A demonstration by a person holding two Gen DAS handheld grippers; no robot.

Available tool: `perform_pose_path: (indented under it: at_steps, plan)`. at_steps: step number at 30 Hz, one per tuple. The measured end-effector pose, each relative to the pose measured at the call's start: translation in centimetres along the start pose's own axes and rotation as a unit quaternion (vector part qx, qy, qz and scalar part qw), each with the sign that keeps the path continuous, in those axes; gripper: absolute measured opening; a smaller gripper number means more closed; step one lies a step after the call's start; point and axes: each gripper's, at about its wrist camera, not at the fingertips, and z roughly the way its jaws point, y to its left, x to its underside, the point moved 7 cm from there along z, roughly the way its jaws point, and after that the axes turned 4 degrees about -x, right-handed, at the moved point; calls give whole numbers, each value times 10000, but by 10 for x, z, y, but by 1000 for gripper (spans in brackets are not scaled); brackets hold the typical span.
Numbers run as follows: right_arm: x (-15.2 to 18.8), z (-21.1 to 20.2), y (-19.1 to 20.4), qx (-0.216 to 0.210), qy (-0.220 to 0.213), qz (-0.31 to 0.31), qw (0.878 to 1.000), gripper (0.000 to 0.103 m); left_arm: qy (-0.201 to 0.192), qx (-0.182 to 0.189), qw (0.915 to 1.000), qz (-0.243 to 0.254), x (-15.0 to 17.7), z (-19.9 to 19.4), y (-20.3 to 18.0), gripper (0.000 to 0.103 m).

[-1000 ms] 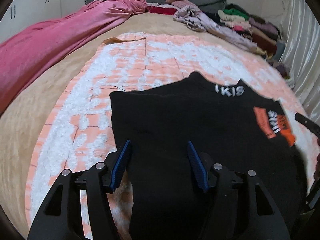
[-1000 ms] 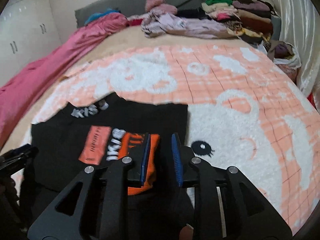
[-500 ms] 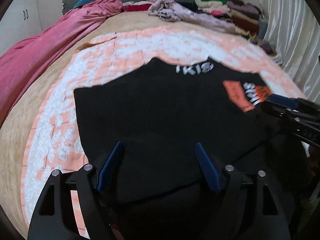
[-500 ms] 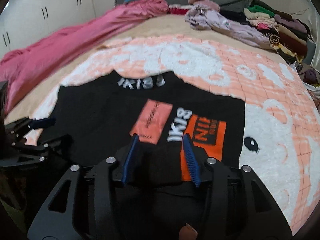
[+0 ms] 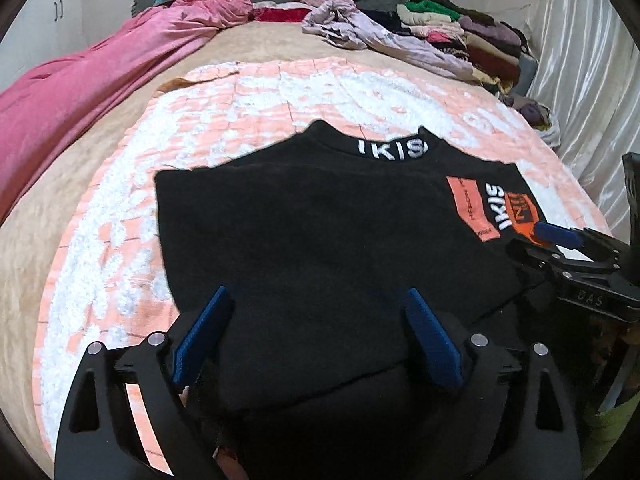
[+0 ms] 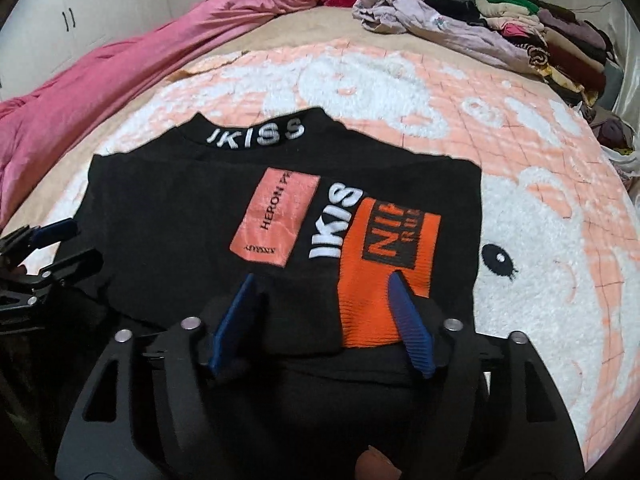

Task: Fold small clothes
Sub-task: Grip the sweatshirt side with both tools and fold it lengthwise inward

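A small black top [image 5: 304,232] with white "IKISS" lettering on the collar and pink and orange patches [image 6: 280,216] lies flat on the peach-and-white blanket, collar away from me. My left gripper [image 5: 316,332] is open over the garment's near left hem. My right gripper [image 6: 320,320] is open over the near hem by the orange patch [image 6: 384,280]. Each gripper shows in the other's view: the right one at the right edge [image 5: 560,248], the left one at the left edge [image 6: 44,252].
The peach-and-white blanket [image 6: 540,220] covers a tan bed. A pink quilt [image 5: 80,80] lies along the left. A lilac garment [image 6: 432,24] and stacked folded clothes [image 6: 560,40] sit at the far right by a grey headboard.
Both grippers have opened wider. The views have pulled back toward the near hem, and the top now lies flatter and more squarely spread.
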Motion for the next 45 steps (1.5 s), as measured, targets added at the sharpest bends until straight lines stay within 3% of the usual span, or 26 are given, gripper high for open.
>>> perform_pose_path:
  at_steps: [5, 11, 21, 29, 45]
  plan:
    - [-8, -16, -7, -13, -213, 195, 9996, 80, -189, -41, 9996, -219, -8, -16, 11, 96]
    - [-16, -37, -11, -30, -503, 302, 9983, 88, -438, -247, 9982, -324, -6, -38, 26, 98]
    - [-21, -81, -12, -99, -1002, 358, 9943, 91, -613, -278, 9961, -565, 2, -63, 48, 98]
    - [1, -106, -15, -106, -1208, 446, 9916, 91, -739, -345, 9949, -591, 15, -86, 59, 98]
    - [47, -105, -10, 164, -1014, 146, 9946, 91, -536, -455, 9948, -743, 51, -95, 79, 98]
